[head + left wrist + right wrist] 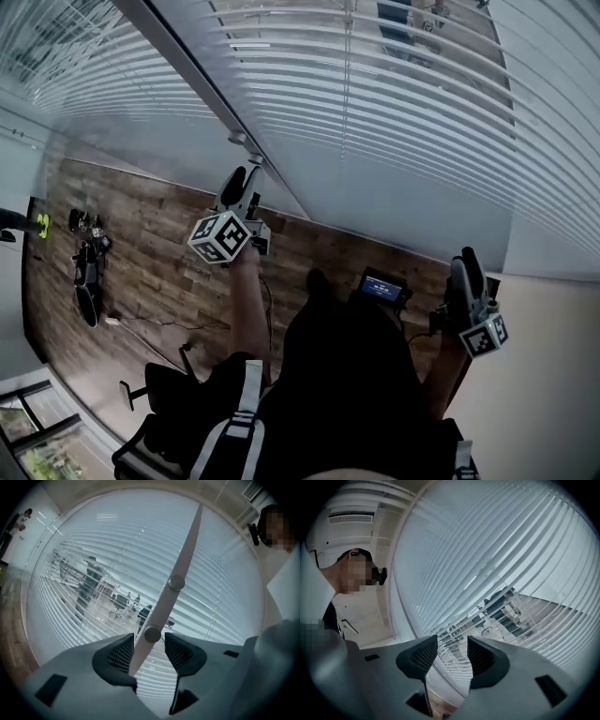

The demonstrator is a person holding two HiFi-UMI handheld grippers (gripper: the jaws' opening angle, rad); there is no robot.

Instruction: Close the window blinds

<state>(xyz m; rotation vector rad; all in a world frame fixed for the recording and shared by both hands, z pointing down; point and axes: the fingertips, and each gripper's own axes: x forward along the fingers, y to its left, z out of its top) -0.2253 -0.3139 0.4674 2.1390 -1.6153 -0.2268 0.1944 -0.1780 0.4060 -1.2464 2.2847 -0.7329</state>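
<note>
White horizontal window blinds (403,112) fill the glass wall ahead; their slats stand apart, and an office with chairs shows through them (117,599). A grey upright bar (202,80) with round knobs (176,582) crosses the blinds. My left gripper (242,178) is raised to this bar. In the left gripper view the bar (185,555) runs down between the open jaws (149,644), with a gap on each side and one knob (152,633) level with the fingertips. My right gripper (466,267) is lower at the right, open and holding nothing (452,644), pointing at the blinds (501,550).
Wood floor (169,272) lies below, with dark gear (86,272) and a cable at the left and a chair base (141,389) near my legs. A small device with a lit screen (382,289) sits by the window. A plain wall (553,356) is at the right.
</note>
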